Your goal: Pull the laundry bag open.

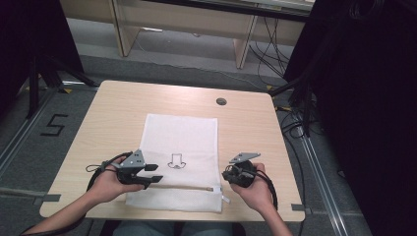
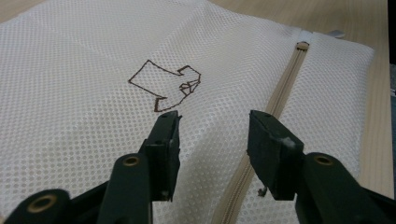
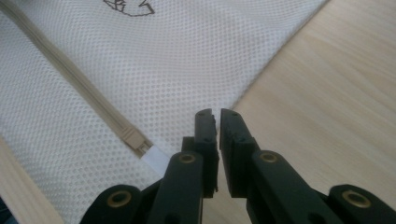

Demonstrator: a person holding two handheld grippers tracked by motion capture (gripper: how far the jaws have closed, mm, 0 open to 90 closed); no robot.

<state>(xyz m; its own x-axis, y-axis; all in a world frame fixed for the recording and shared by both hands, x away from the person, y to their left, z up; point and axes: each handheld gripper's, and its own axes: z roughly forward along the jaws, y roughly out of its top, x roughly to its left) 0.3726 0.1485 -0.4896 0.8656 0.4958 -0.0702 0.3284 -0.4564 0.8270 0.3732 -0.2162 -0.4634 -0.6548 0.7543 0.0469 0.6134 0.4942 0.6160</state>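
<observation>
A white mesh bag (image 1: 179, 162) is lying flat on the near middle of the table (image 1: 108, 118), the left gripper (image 2: 212, 128) hovering released over its zipper (image 2: 280, 98) while the right gripper (image 3: 215, 116) is sitting nearly clenched, grasping nothing, at the bag's right edge.

Even, soft overhead lighting; faint shadows. High view slightly soft, dark at upper left and right. White mesh zippered bag (image 2: 93, 70) sharp; black jaws blurred at lower frame.
</observation>
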